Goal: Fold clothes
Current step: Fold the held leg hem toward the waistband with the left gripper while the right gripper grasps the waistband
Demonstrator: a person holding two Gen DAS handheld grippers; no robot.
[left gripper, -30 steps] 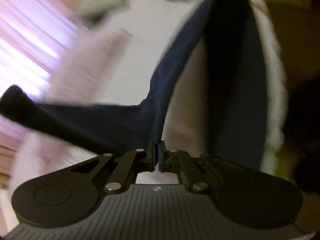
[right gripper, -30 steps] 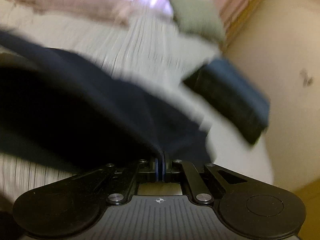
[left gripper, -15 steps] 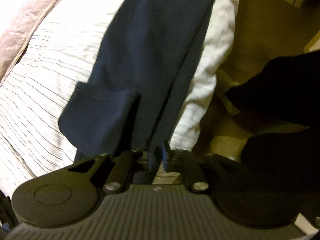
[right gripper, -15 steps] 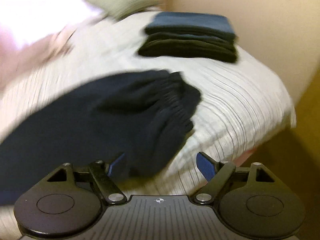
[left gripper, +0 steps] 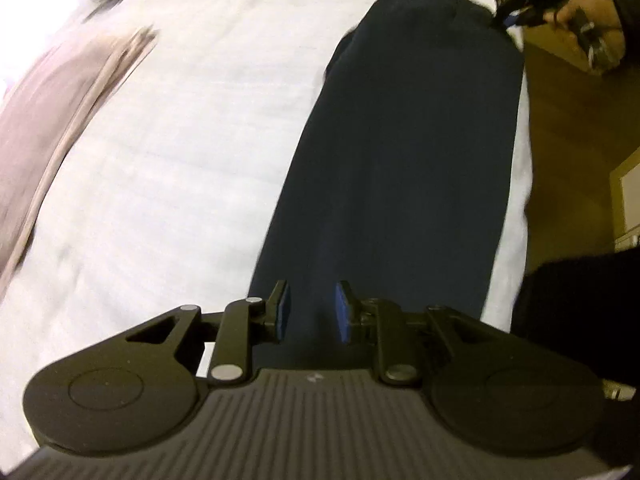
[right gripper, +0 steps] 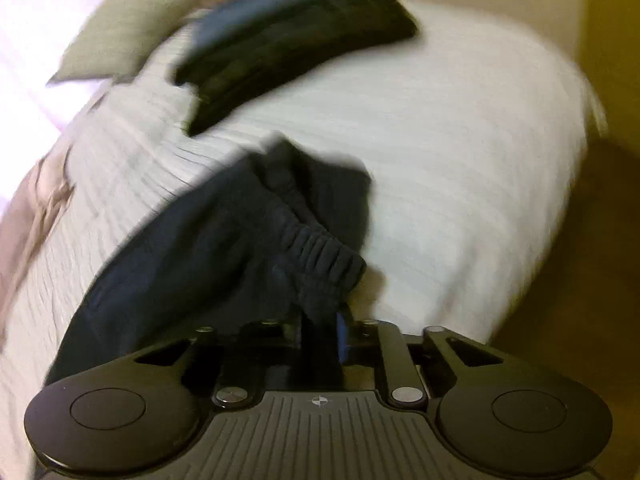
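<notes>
Dark navy trousers lie stretched along the right edge of the white bed. My left gripper hovers over the leg end. Its jaws are opening, a small gap shows between the blue pads, and the cloth lies below them, not pinched. At the far end a hand holds my right gripper at the waist. In the right wrist view the elastic waistband bunches up into my right gripper. Its jaws are closing, with the trousers pressed between them.
A stack of folded dark clothes sits at the far side of the bed, next to a grey-green pillow. A pink blanket lies along the left. Wooden floor and the person's dark clothing are on the right.
My left gripper has let go of the trouser leg and parted its jaws, and the trousers now lie flat. My right gripper, wide open half a second ago, has closed on the waistband.
</notes>
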